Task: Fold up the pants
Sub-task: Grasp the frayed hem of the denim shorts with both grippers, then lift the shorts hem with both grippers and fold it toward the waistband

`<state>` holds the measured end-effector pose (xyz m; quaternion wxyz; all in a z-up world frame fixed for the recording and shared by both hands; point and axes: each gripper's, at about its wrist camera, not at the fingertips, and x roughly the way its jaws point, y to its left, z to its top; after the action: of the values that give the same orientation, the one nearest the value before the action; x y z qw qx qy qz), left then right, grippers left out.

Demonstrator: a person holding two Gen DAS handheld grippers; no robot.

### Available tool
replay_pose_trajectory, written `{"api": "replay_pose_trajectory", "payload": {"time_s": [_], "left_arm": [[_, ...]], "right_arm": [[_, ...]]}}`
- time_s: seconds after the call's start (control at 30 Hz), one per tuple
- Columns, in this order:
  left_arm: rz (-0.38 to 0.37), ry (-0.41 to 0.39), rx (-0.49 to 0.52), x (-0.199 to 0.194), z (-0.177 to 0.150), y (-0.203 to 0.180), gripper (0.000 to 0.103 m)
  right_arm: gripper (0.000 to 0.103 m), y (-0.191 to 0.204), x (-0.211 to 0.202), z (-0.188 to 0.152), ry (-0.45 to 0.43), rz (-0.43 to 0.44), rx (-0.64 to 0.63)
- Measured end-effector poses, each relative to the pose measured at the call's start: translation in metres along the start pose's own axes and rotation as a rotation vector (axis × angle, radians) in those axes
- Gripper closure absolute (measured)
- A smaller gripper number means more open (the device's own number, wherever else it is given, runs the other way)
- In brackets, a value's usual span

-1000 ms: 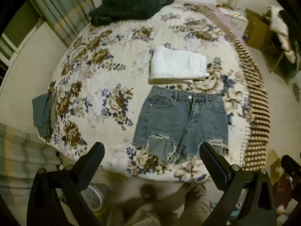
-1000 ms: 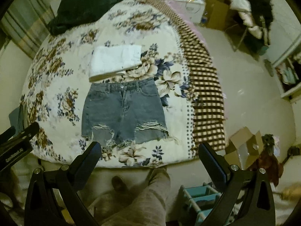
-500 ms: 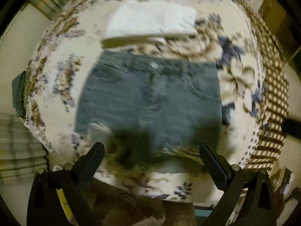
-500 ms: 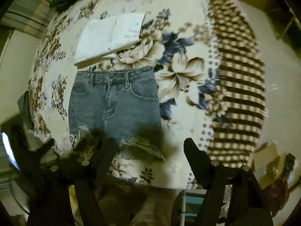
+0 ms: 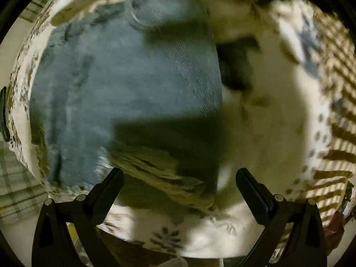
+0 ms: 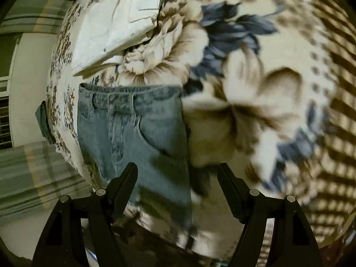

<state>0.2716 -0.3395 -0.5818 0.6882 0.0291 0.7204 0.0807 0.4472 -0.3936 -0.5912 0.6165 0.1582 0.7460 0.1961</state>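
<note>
Left wrist view, blurred by motion, looks closely down on one pair of grey-blue denim shorts [image 5: 124, 84] that fills the upper left and centre of the frame, lying flat on a floral bedspread [image 5: 267, 133]. The left gripper [image 5: 178, 184] shows at the bottom centre with its two black fingers spread wide, nothing between them; the frayed hem [image 5: 160, 166] of the shorts lies just above the gap. A dark shadow falls across the lower part of the denim. Right wrist view shows the same shorts [image 6: 133, 129] at centre left, waistband toward the top of the frame, with belt loops and one front pocket visible. The right gripper [image 6: 178, 178] sits at the bottom centre, its two black fingers also spread apart and empty, straddling the right edge of the shorts. One folded white garment [image 6: 120, 26] lies on the bedspread [image 6: 255, 89] at the upper left, just above the waistband. A brown checked border [image 6: 333, 133] runs down the right side, and a striped curtain [image 6: 33, 178] hangs at the left edge.
</note>
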Motion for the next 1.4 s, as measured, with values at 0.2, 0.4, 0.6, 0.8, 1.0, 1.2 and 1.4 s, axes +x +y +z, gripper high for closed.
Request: {"api": "replay_pose_trajectory", "payload": {"time_s": [0.2, 0.4, 0.6, 0.8, 1.0, 1.2, 1.4], "left_arm": [[-0.074, -0.009, -0.066, 0.016, 0.003, 0.008, 0.021], [-0.178, -0.075, -0.137, -0.007, -0.001, 0.034, 0.097], [-0.308, -0.147, -0.231, -0.043, -0.002, 0.087, 0.098], [-0.34, -0.255, -0.272, -0.09, -0.025, 0.152, 0.098], [-0.355, -0.323, -0.404, -0.11, -0.045, 0.235, 0.098], [-0.308, -0.37, -0.527, -0.105, -0.043, 0.303, 0.098], [-0.289, -0.333, -0.635, -0.071, -0.038, 0.372, 0.098]], "right_arm": [[0.027, -0.005, 0.045, 0.035, 0.053, 0.056, 0.038], [0.075, 0.008, 0.054, 0.04, 0.007, 0.091, 0.018], [0.097, 0.037, 0.038, 0.028, -0.058, 0.005, -0.02], [0.098, 0.097, 0.005, 0.013, -0.121, -0.037, -0.061], [0.098, 0.181, -0.012, 0.001, -0.145, -0.09, -0.154], [0.099, 0.285, 0.013, 0.013, -0.141, -0.16, -0.285], [0.099, 0.38, 0.085, 0.034, -0.086, -0.251, -0.409]]}}
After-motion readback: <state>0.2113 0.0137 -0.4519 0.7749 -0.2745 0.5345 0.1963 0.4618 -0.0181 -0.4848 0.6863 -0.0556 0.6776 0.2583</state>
